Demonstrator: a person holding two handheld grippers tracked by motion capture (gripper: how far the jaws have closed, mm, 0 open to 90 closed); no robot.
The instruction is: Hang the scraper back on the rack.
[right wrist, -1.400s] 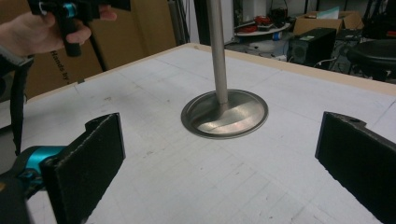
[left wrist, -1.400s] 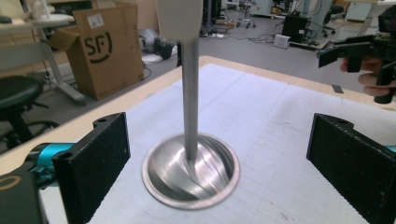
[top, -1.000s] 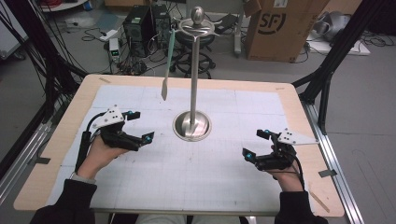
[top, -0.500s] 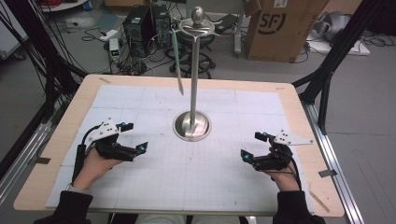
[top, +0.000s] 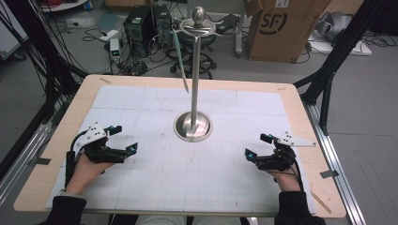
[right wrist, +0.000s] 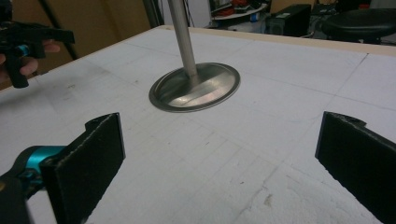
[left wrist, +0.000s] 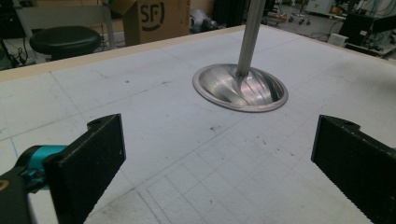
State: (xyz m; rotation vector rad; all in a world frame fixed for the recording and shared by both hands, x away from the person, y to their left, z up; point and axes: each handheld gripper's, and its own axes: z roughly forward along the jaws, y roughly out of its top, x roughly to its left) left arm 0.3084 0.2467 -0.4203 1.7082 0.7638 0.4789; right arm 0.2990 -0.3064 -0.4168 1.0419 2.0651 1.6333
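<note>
Left hand-held gripper [top: 120,139] drawn back from stand [top: 193,125], jaws apart, strip [top: 180,60] swung inward

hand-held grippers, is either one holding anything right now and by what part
Nothing is held. The left hand-held gripper and the right hand-held gripper both have their jaws wide open over the bare mat, apart from the metal stand.

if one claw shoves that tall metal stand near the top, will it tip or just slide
The metal stand looks likelier to tip than slide: its pole is tall and thin, and a high push gives leverage. The wide domed base probably resists a light nudge. Its polished base on the white mat may skid if pushed low. The hanging strip would likely swing.
</note>
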